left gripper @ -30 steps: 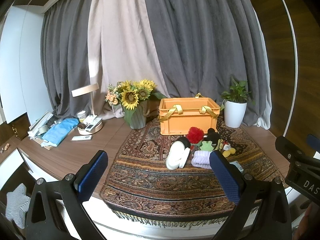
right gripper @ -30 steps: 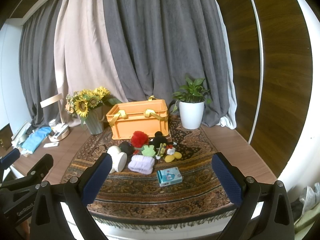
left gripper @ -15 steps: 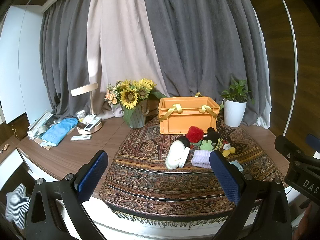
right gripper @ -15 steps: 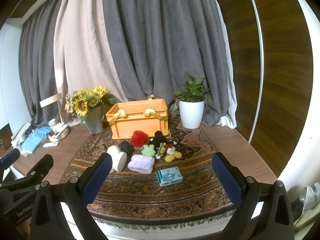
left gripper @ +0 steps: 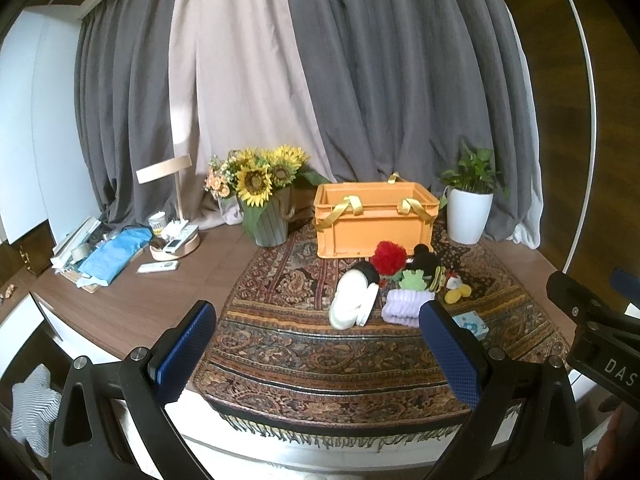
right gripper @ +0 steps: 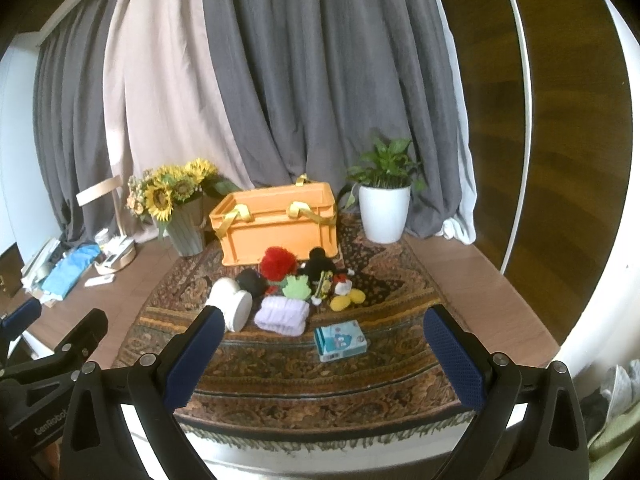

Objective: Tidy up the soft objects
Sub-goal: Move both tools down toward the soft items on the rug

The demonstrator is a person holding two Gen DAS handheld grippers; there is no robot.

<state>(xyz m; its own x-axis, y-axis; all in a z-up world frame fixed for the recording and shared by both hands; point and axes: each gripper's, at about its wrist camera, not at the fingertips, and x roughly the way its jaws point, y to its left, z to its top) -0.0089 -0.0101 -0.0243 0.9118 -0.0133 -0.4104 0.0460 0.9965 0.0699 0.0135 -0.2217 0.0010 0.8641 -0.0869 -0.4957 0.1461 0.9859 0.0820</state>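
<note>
Your left gripper (left gripper: 316, 334) and right gripper (right gripper: 322, 344) both hang off the near edge of the table with fingers spread wide and nothing between them, well short of anything to pick. Ahead of you, on the patterned rug (right gripper: 280, 376), the soft things lie bunched just in front of the orange crate (right gripper: 280, 224): a folded lavender cloth (right gripper: 283, 314) nearest, a white roll (right gripper: 231, 304) to its left, then a red pom-pom (right gripper: 277, 262), a green plush (right gripper: 297, 286), a black mouse plush (right gripper: 318, 266) and a yellow toy (right gripper: 346, 300) behind. A small blue tissue pack (right gripper: 340, 340) sits apart, closest to your right gripper.

Nothing appears to be in the crate yet. Start with the outer pieces, likely the lavender cloth or the roll, so you don't drag neighbours. Come down over the middle of one piece, pinch deep into the bulk, and lift clear before crossing the crate rim and its yellow straps (right gripper: 236, 216).
</note>
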